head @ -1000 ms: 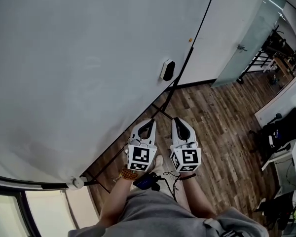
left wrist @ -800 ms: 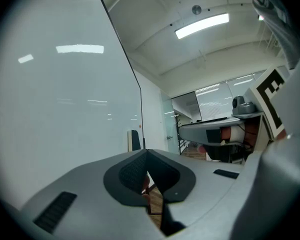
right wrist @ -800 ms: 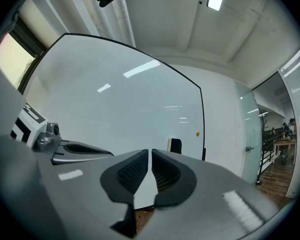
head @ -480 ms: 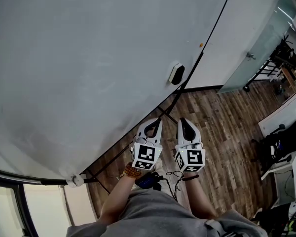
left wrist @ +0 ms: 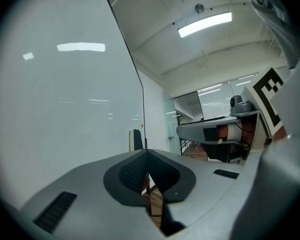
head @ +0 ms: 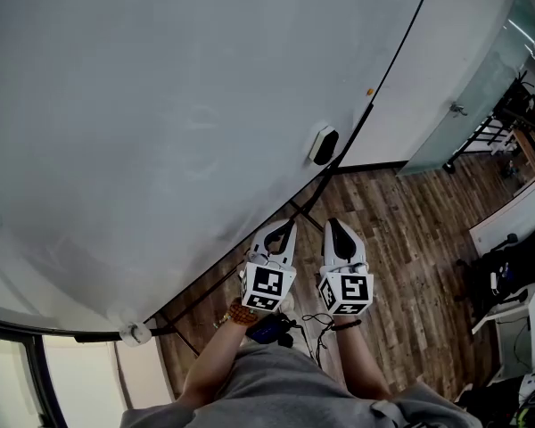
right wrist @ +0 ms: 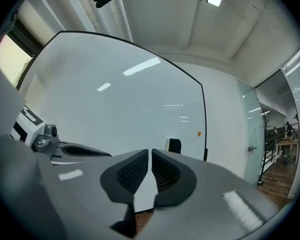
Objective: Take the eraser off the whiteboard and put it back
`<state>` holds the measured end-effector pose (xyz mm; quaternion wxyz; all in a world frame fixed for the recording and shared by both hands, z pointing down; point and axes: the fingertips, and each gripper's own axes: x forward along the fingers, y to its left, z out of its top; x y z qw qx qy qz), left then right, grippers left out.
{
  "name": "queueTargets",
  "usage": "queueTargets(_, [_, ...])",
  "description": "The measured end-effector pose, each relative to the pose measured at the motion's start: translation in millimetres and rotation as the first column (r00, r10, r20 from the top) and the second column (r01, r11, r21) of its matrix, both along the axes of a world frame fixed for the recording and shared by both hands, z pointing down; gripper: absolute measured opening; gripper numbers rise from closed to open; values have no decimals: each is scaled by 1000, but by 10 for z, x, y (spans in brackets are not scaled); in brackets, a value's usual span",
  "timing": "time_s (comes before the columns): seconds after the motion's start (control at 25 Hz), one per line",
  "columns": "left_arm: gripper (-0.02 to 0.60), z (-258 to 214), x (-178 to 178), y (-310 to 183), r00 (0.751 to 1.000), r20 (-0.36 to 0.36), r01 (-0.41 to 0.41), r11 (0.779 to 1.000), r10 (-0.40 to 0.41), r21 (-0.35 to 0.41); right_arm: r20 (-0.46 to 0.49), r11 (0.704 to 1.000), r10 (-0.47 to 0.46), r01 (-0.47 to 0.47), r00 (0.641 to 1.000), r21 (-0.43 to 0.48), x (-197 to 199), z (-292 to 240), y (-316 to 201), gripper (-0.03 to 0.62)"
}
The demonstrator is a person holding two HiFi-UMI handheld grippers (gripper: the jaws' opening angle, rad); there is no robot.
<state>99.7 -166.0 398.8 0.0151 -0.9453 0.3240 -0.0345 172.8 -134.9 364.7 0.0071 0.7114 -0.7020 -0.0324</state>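
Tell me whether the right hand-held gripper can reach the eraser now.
Probably yes: nothing stands between the right hand-held gripper and the eraser on the whiteboard; it is some way off, and its closed jaws must open first.

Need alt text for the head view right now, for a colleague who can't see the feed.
An eraser sticks to the large whiteboard near its lower corner, untouched. The left gripper and right gripper are held side by side over the wood floor, empty, pointing toward the board.
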Motion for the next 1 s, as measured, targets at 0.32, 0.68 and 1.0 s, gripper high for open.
queueTargets(0.32, [6, -93, 97, -112, 999, -31, 7, 1000, -7, 6, -11, 1000, -15, 14, 1000, -8, 37, -65, -179, 34])
queueTargets(0.68, [6, -213, 205, -397, 999, -24, 26, 1000, -26, 6, 16, 999, -34, 34, 999, -7, 140, -112, -497, 34])
queueTargets(1.0, [6, -151, 443, -624, 1000, 2, 28, 1000, -28, -14, 32, 999, -48, 48, 998, -21, 398, -85, -812, 34])
